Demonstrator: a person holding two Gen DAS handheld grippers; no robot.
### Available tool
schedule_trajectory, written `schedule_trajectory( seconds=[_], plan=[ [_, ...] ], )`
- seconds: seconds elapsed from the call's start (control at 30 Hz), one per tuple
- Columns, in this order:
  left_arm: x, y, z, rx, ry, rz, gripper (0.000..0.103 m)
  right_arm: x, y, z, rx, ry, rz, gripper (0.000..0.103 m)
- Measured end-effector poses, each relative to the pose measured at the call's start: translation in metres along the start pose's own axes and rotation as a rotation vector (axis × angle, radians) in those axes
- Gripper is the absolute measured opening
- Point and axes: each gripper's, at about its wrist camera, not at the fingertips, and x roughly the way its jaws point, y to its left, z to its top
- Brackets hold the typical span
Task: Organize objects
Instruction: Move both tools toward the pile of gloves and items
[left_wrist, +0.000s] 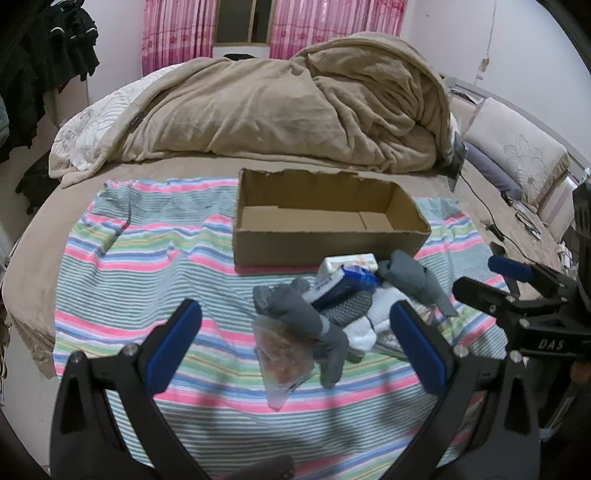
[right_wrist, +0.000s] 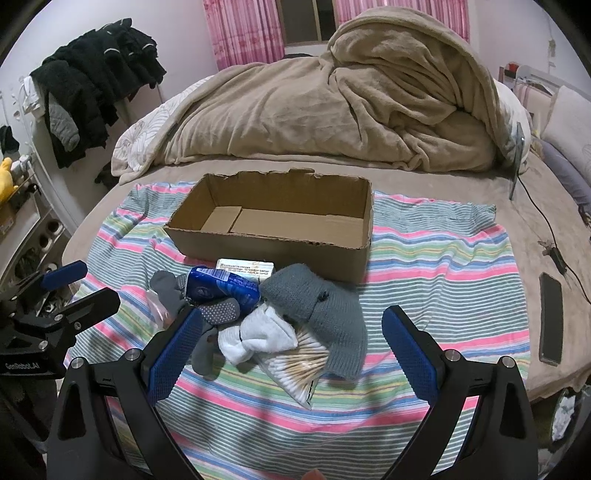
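My left tool (left_wrist: 295, 325) hangs above the striped pink, green and blue cloth (left_wrist: 147, 258) spread on the bed, its blue-padded fingers (left_wrist: 173, 343) wide apart with nothing between them. My right tool (right_wrist: 291, 328) is spread just as wide and also holds nothing.

Ahead of both lies a small heap. A dark grey sock (left_wrist: 310, 325) drapes over a clear plastic bag with orange contents (left_wrist: 282, 358). A blue cylindrical packet (right_wrist: 221, 286) lies across the heap, with a flat white box (right_wrist: 245, 266) just behind it. A white sock (right_wrist: 258, 338) sits in the middle, touching a grey knitted sock (right_wrist: 317, 299) and a clear bag of wooden cotton swabs (right_wrist: 299, 365).

Behind the heap stands the open brown cardboard box (right_wrist: 273, 243), with nothing inside it. A rumpled beige blanket (right_wrist: 332, 110) is piled at the far side of the bed, and a black phone (right_wrist: 550, 317) lies near the right edge.
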Motion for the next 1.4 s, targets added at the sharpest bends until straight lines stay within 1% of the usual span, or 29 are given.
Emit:
schedule_trajectory(
  seconds=[0.23,0.63,0.83,1.13,1.3,1.4],
  plan=[
    [0.002,0.004,0.000,-0.019,0.010,-0.014,0.102,0.001,0.000,-0.001,0.001,0.002,-0.002,0.099],
    [0.007,0.003,-0.002,-0.001,0.026,0.006,0.102,0.003,0.001,-0.002,0.002,0.005,-0.003,0.099],
    [0.007,0.001,-0.006,0.013,0.041,-0.005,0.102,0.006,0.002,-0.004,0.001,0.011,0.000,0.099],
    [0.008,0.011,-0.009,-0.032,0.047,-0.001,0.102,0.008,0.004,-0.004,0.001,0.028,0.004,0.099],
    [0.009,0.016,-0.011,-0.059,0.055,-0.022,0.102,0.009,0.004,-0.003,-0.002,0.030,0.003,0.099],
    [0.010,0.018,-0.010,-0.060,0.055,-0.018,0.102,0.009,0.005,-0.003,-0.003,0.030,0.003,0.099]
  ],
)
